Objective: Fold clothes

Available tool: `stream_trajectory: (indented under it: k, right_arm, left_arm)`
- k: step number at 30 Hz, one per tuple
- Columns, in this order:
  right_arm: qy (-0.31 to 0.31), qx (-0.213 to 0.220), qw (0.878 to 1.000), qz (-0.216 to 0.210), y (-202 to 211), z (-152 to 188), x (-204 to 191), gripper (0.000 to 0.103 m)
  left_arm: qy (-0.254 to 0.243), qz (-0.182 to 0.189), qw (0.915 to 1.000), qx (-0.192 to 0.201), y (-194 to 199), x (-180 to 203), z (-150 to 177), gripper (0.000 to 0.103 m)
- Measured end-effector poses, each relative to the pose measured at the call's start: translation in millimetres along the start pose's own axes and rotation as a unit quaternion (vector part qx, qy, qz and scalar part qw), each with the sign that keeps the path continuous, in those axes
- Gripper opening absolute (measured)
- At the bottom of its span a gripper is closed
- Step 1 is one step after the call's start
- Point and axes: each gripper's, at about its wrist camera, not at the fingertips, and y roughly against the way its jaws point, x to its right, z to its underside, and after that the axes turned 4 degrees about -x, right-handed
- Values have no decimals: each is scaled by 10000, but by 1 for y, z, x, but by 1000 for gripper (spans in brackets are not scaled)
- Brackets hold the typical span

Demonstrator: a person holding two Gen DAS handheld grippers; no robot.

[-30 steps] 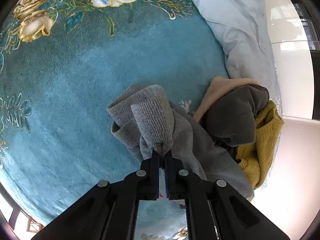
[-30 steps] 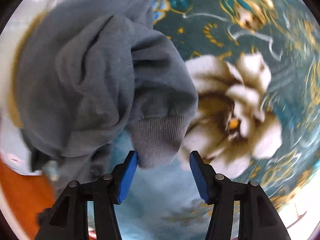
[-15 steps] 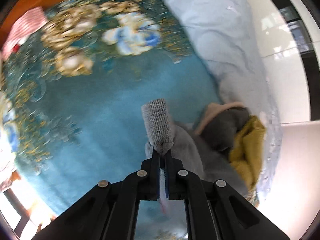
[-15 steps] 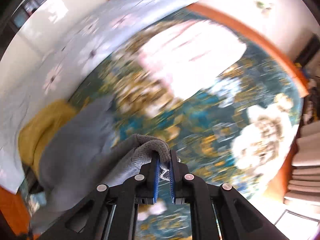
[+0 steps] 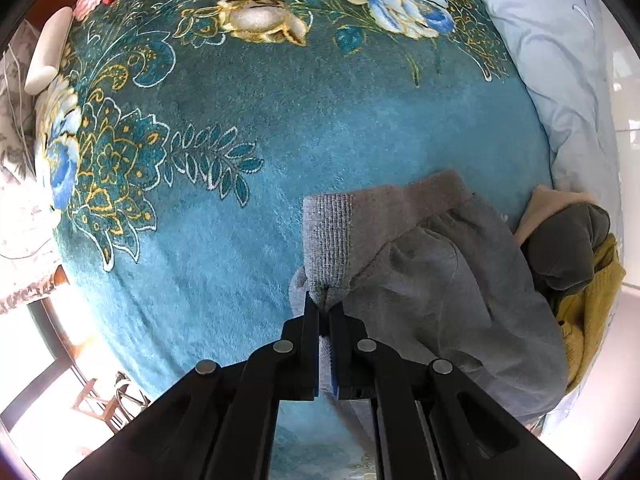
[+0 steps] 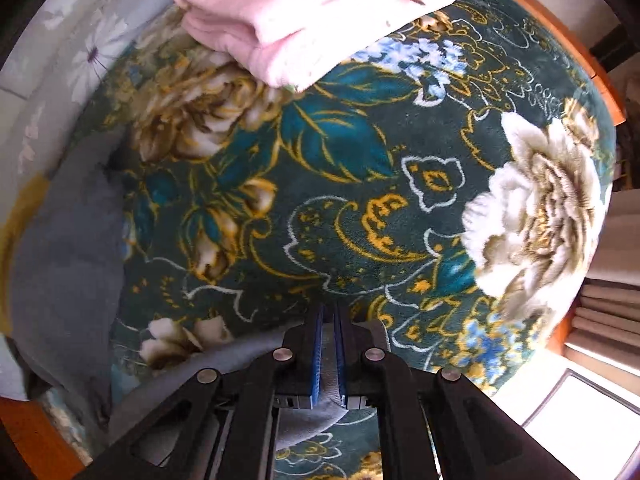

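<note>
A grey sweatshirt (image 5: 432, 280) with a ribbed cuff (image 5: 326, 240) hangs over the teal floral blanket (image 5: 240, 200). My left gripper (image 5: 325, 307) is shut on the cuff's end, and the garment trails off to the right. In the right wrist view my right gripper (image 6: 329, 314) is shut on another part of the grey sweatshirt (image 6: 60, 272), which runs back under the fingers and off to the left. The pinched fabric is mostly hidden by the jaws.
A pile of dark grey, beige and mustard-yellow clothes (image 5: 576, 264) lies at the right by a pale blue duvet (image 5: 560, 60). A folded pink blanket (image 6: 312, 12) lies at the far side of the bed. The wooden bed frame (image 6: 580, 52) edges the blanket.
My right gripper, open around the cuff a second ago, has shut on the grey fabric and pulled away across the blanket. My left gripper stayed shut on its cuff while the sweatshirt stretched out.
</note>
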Motion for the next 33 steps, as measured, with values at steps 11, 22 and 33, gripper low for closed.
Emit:
stream_trajectory:
  k: [11, 22, 33]
  right_arm:
    - [-1861, -758, 9643, -1722, -46, 90, 80, 26]
    - [-2054, -553, 9557, -2035, -36, 69, 41, 2]
    - [-1067, -694, 9690, -2116, -42, 3, -24, 20]
  left_arm:
    - [-54, -100, 9999, 22, 2, 7, 6, 3]
    - [-136, -88, 9999, 56, 5, 15, 9, 3]
    - [-9, -84, 9999, -65, -5, 14, 10, 3]
